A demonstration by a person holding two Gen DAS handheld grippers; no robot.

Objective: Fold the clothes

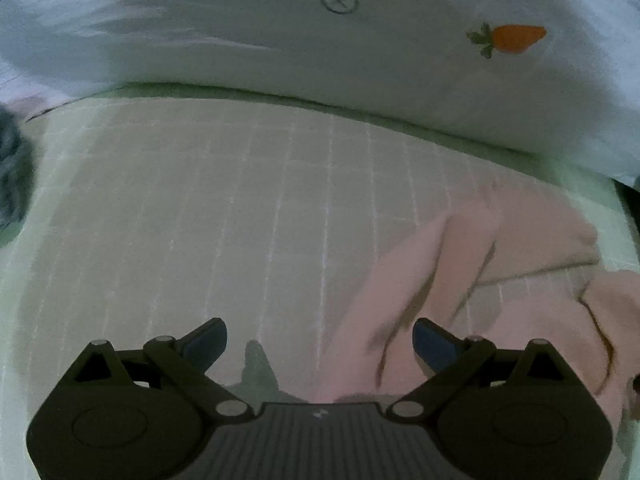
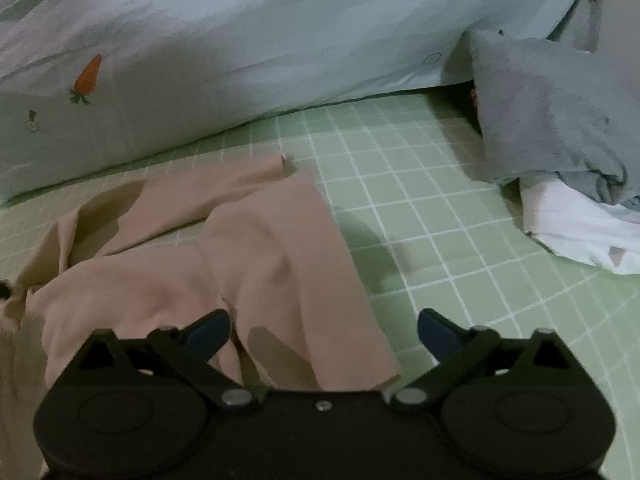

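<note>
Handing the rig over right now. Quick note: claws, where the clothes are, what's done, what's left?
Left claw: open, empty, over the green checked sheet, pink garment to its right.
Right claw: open, empty, above the pink garment.
Pink garment lies rumpled and loosely doubled in front of the carrot-print duvet. Grey garment sits heaped on a white one at the right.
Done: no neat fold visible.
Left: flatten and fold the pink one, then the grey and white.
</note>
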